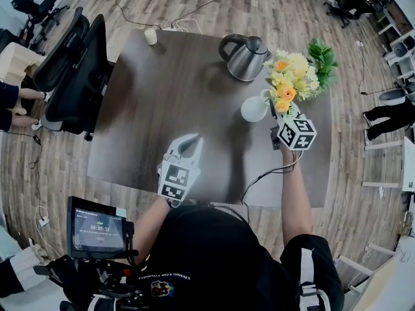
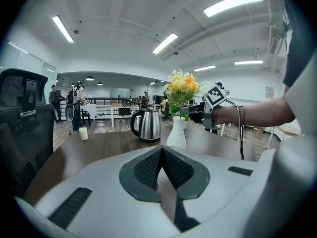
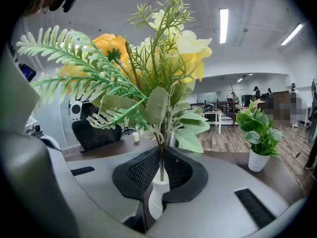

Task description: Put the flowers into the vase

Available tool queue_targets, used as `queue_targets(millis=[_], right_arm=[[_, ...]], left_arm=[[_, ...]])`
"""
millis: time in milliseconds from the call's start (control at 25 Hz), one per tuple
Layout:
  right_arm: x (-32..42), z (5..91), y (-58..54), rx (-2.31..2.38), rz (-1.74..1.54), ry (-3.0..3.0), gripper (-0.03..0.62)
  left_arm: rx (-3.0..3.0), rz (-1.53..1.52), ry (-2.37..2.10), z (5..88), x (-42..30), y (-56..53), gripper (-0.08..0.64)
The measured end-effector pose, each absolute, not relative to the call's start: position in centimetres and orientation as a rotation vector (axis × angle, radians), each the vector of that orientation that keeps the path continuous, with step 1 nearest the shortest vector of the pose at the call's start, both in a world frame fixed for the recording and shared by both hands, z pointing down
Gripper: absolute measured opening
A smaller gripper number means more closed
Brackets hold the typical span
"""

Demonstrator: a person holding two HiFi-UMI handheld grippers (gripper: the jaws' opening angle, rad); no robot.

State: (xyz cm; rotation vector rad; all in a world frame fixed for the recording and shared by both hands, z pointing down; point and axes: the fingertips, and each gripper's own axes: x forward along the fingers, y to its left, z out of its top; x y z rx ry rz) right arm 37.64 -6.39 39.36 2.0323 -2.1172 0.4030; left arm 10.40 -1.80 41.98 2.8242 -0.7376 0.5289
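A bunch of yellow and orange flowers [image 1: 292, 80] with green fern leaves stands upright over a white ribbed vase [image 1: 253, 109] at the right of the dark table [image 1: 162, 96]. My right gripper [image 1: 280, 120] is shut on the stems just above the vase. In the right gripper view the stems [image 3: 161, 157] run down between the pads to the vase's mouth [image 3: 156, 200]. The left gripper view shows the flowers [image 2: 182, 86], the vase [image 2: 176, 135] and the right gripper [image 2: 190, 111] from the side. My left gripper [image 1: 187, 146] hovers near the table's front, shut and empty [image 2: 162, 148].
A steel kettle [image 1: 245, 58] stands behind the vase. A small potted green plant [image 1: 323, 60] sits at the far right corner, and a candle [image 1: 150, 36] at the far left corner. Black office chairs [image 1: 78, 70] stand to the left of the table.
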Motion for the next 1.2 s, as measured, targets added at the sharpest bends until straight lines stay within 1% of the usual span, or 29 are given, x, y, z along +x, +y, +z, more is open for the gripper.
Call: queue_targets(millis=[720,920,960,1200], right_arm=[[37.8,41.2,-6.4,2.026,0.413,-2.069,0.037],[37.0,41.6,-6.5,1.991,0.352,-2.021,0.038],[37.0,41.6,-6.6,1.99,0.341,-2.022,0.045],[37.2,41.0,-6.4,2.046,0.306,-2.002,0.17]], left_arm=[[2.819,0.525,-0.749,42.3,10.1,-2.0,0.008],[2.815,0.523,-0.755,42.5,9.9,-2.0,0.008],[2.815,0.522,-0.755,42.5,9.9,-2.1,0.008],[2.813,0.517,-0.755,42.3,9.2,-1.9,0.008]])
